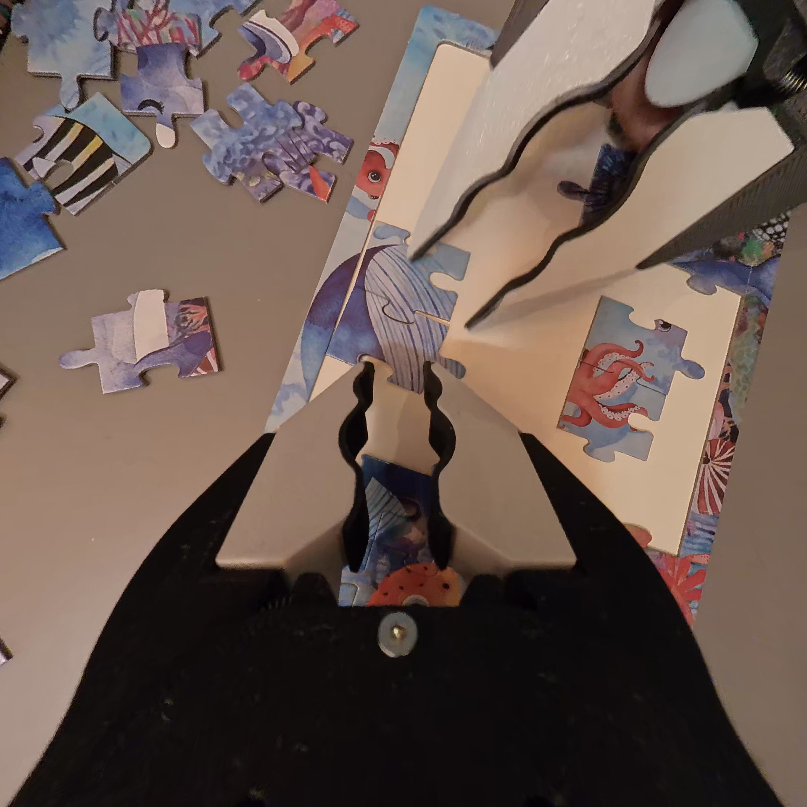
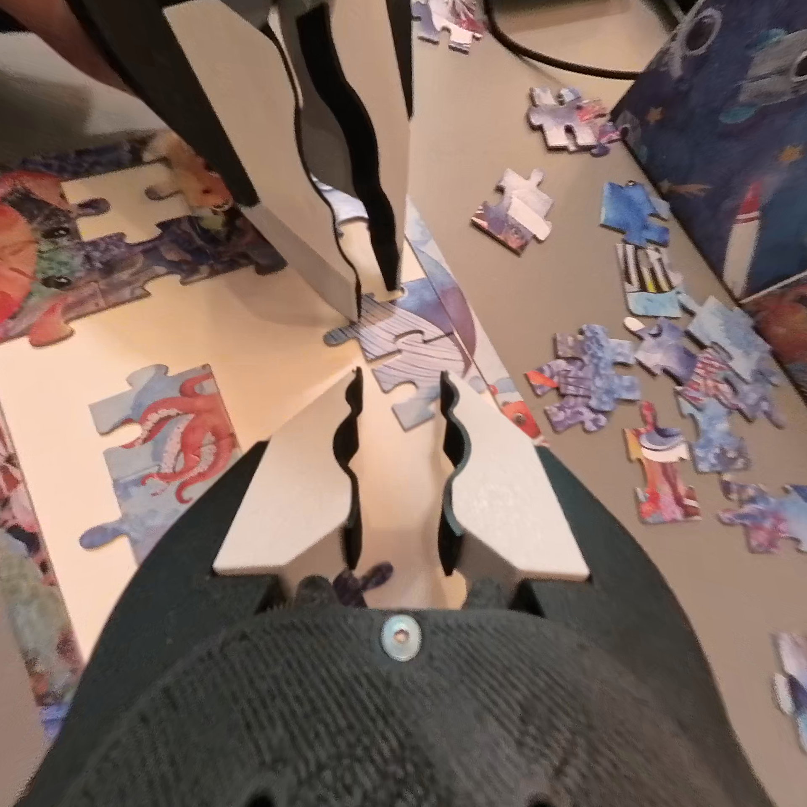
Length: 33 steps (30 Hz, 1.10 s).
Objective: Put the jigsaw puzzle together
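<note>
- Left gripper [image 1: 398, 369] was parted a bit, holding nothing, tips on the whale pieces [image 1: 406, 305].
- Right gripper [image 2: 401, 380] same deal, empty, octopus pieces [image 2: 174, 432] off its left.

grey table [image 2: 567, 589] underneath | dark blue illustrated box [image 2: 720, 153] standing at far right edge | black cable [image 2: 546, 56] lying across table top, running behind box
</note>
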### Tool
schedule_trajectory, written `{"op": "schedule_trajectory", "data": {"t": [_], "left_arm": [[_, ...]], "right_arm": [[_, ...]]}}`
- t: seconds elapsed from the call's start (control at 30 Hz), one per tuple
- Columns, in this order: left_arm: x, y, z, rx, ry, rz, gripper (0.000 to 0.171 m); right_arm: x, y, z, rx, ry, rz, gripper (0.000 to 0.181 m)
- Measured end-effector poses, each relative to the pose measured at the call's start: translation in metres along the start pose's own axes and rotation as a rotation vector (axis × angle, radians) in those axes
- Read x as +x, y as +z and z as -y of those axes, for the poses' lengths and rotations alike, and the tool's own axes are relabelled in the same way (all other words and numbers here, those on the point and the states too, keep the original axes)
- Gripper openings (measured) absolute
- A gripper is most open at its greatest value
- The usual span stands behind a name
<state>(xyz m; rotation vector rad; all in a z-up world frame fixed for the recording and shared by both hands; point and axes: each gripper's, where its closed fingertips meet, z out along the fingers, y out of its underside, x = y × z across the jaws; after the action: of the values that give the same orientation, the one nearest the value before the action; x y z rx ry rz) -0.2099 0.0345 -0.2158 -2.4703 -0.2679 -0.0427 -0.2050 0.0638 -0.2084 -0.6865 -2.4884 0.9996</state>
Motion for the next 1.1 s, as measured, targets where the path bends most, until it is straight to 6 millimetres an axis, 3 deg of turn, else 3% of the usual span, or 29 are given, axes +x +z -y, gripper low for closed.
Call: {"op": "schedule_trajectory", "data": {"t": [0.17, 0.27, 0.4, 0.57, 1.1], "left_arm": [[0.001, -0.001, -0.001, -0.01, 0.014, 0.005, 0.022], [-0.001, -0.001, 0.001, -0.011, 0.041, 0.04, 0.027], [-0.001, -0.002, 0.007, 0.01, 0.096, 0.097, 0.048], [0.004, 0.002, 0.009, 0.015, 0.152, 0.102, 0.057], [0.005, 0.009, 0.013, 0.037, 0.195, 0.135, 0.049]], "right_arm": [[0.016, -0.014, -0.004, 0.015, 0.016, -0.054, 0.033], [0.015, -0.013, -0.009, 0.003, 0.043, -0.029, 0.034], [0.011, -0.01, -0.012, -0.008, 0.036, -0.013, 0.034], [0.007, -0.008, -0.013, 0.0, 0.057, 0.021, 0.032], [0.002, -0.008, -0.014, 0.005, 0.089, 0.059, 0.027]]}}
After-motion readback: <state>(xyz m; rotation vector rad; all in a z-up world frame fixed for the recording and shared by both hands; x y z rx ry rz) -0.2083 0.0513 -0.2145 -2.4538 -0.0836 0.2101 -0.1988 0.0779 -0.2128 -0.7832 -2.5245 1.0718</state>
